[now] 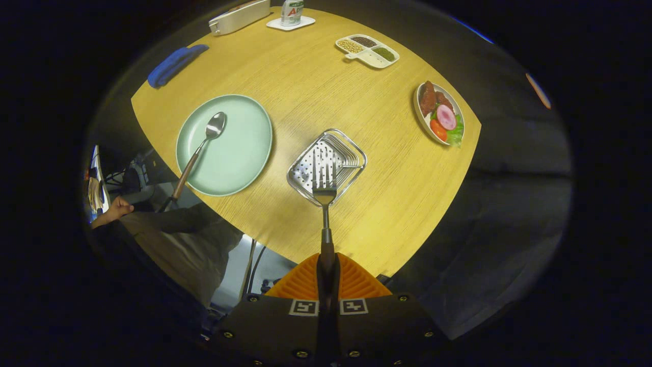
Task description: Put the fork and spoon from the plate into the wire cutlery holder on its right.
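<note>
Legible markings are limited. A can [292, 11] is positioned on a white coaster [291, 23] at the far side of the counter [326, 97]. Red lettering is printed on the can's label; it is cut off and too small to be read with certainty. Two square black-and-white coded markers [328, 307] are fixed to the body of the tool [327, 275], one on each side of the closed fingers, between which the handle of the fork [324, 196] is clamped. These markers are patterns, not text. No further text, numbers or brands are legible on the other items on the counter.
</note>
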